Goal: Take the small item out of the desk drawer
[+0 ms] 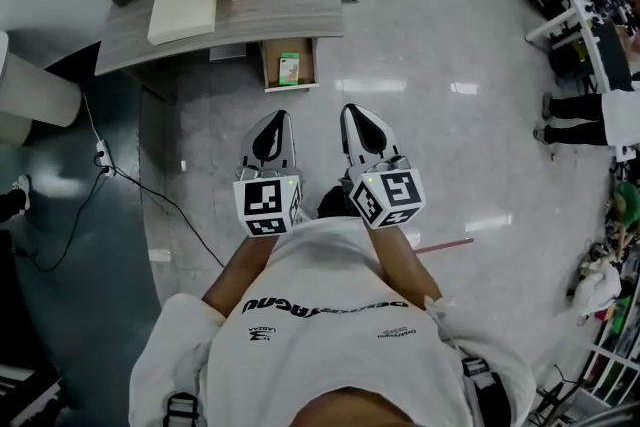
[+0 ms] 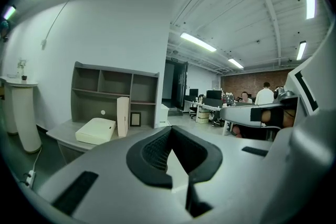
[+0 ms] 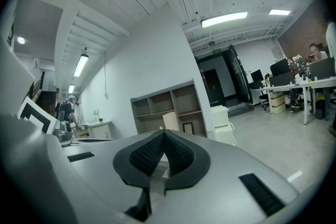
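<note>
Grey plastic, the left tool [image 1: 277, 120] and the right tool [image 1: 352, 113] sit side by side before the person's chest, each with its jaws pressed together on nothing. Beyond their tips a bare stretch of glossy pale floor [image 1: 430, 145] runs up to the front edge of the grey wood-grain table [image 1: 290, 10]. Under that edge the brown open drawer [image 1: 311, 65] juts out, with the small green-and-white box [image 1: 289, 67] inside it. A thin black cable [image 1: 150, 190] trails across the floor on the left. A flat cream case [image 1: 183, 3] lies near the table's front edge.
</note>
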### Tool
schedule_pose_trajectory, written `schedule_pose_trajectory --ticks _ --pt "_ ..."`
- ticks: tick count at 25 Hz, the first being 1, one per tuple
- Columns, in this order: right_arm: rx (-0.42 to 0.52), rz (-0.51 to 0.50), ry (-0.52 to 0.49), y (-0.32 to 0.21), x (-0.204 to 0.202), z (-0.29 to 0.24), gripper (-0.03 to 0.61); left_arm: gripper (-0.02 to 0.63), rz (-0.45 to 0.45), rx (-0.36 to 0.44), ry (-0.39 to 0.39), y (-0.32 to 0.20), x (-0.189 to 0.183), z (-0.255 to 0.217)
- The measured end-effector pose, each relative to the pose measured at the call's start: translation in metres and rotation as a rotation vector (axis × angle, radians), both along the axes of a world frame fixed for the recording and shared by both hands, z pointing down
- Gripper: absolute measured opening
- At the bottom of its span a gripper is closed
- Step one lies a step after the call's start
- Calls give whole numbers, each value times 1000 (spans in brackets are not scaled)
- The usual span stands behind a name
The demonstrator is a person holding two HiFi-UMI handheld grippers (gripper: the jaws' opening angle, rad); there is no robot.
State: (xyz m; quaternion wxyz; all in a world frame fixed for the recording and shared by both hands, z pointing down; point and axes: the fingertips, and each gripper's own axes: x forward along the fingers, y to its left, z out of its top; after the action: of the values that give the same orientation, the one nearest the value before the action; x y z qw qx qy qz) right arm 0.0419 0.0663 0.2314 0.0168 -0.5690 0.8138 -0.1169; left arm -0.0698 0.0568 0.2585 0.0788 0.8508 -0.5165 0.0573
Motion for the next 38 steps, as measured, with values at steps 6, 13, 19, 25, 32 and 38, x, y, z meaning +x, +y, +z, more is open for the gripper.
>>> schedule_pose_trajectory --ticks 6,13,19,25,32,38 --pt "-57 -13 11 -50 14 22 29 15 -23 -73 -10 -49 13 24" --pt "-115 -33 29 -123 31 50 29 15 -44 -163 -32 -114 33 57" --pt "-185 -71 25 -176 40 86 29 15 -77 -231 -56 -166 45 95" --pt "-249 -99 9 -218 44 123 30 15 -107 -310 -74 -201 47 135" --pt "-299 -138 24 -248 43 171 29 15 -133 -407 -88 -226 52 197" --pt "-331 -156 32 -261 49 211 29 16 -141 -448 -100 -252 59 243"
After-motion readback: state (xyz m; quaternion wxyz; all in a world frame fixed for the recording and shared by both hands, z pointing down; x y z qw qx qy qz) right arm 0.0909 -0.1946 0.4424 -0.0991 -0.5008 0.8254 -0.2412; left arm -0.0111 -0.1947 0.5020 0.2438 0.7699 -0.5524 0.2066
